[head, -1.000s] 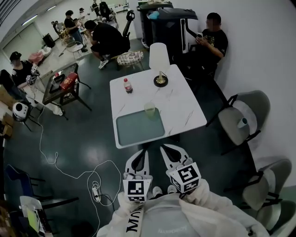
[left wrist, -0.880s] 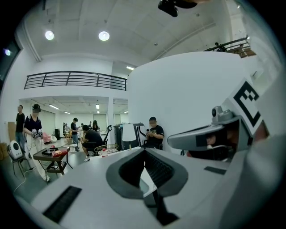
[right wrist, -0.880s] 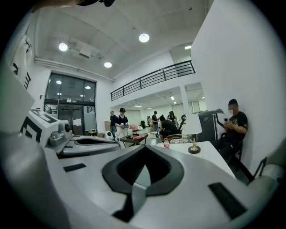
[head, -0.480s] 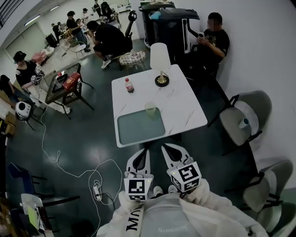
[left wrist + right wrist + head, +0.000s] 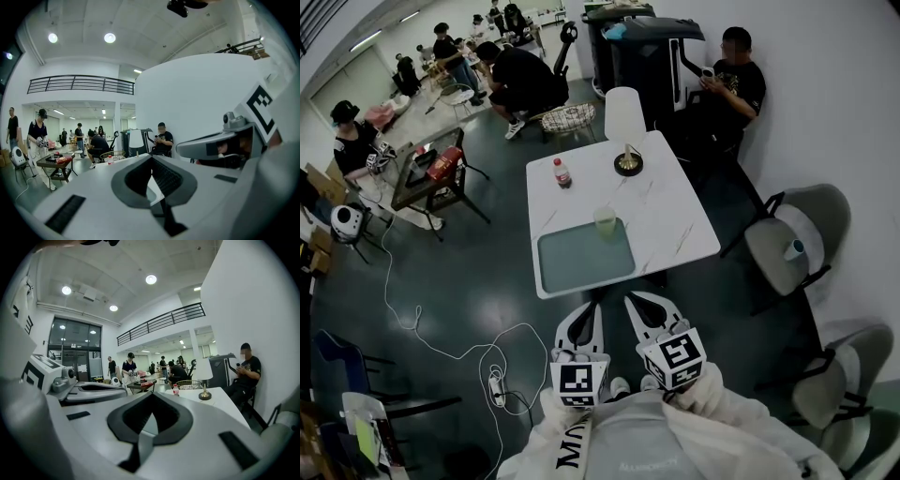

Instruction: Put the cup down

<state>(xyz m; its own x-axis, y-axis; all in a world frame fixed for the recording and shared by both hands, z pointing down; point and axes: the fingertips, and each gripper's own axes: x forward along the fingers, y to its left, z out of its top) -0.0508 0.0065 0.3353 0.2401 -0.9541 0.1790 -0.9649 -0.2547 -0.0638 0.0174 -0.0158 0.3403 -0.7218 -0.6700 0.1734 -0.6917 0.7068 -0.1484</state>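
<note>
A pale green cup [image 5: 605,222] stands upright at the far right corner of a grey-green tray [image 5: 581,261] on the white marble table [image 5: 675,220]. Neither gripper touches it. My left gripper [image 5: 590,309] and right gripper [image 5: 637,302] hang side by side close to my body, below the table's near edge, pointing toward the table. Both are shut with nothing between the jaws. In the left gripper view the left gripper [image 5: 151,157] has its jaws meeting at the tip. The right gripper [image 5: 152,394] looks the same in its own view.
A red-capped bottle [image 5: 562,172] and a white-shaded lamp [image 5: 625,127] stand at the table's far end. Grey chairs [image 5: 787,239] sit to the right, one with a small cup on its seat. A person [image 5: 731,80] sits by the wall. A cable and power strip [image 5: 494,386] lie on the floor at left.
The head view has shifted very slightly. Both grippers and the cup stay where they were.
</note>
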